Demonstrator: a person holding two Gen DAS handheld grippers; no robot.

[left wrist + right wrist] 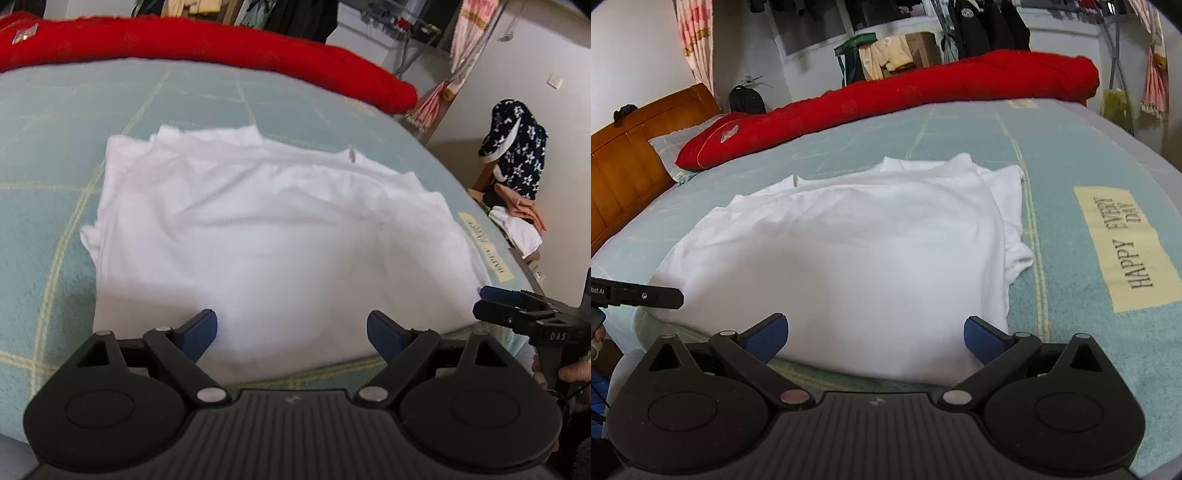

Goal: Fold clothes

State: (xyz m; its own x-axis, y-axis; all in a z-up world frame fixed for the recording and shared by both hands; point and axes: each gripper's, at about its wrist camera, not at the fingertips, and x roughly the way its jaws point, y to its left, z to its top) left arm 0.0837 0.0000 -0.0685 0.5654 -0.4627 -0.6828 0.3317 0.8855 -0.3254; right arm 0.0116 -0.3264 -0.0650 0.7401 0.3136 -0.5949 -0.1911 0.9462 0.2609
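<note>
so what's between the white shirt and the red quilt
Only bare bedsheet: a stretch of pale green check separates the white shirt from the red quilt, with nothing lying on it. The right wrist view shows it best.

My view: bed [1071, 155] in pale green checked cover, folded white garment [849, 251] at centre, red bolster [923, 92], perhaps a rolled quilt, along far edge

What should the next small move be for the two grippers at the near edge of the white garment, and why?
Probably ease both grippers forward and down onto the near hem. The white garment lies partly folded on the bed, layered edges showing at its far side. The left gripper and the right gripper both stand open at the near edge with nothing pinched, so another fold seems to need a grip first.
</note>
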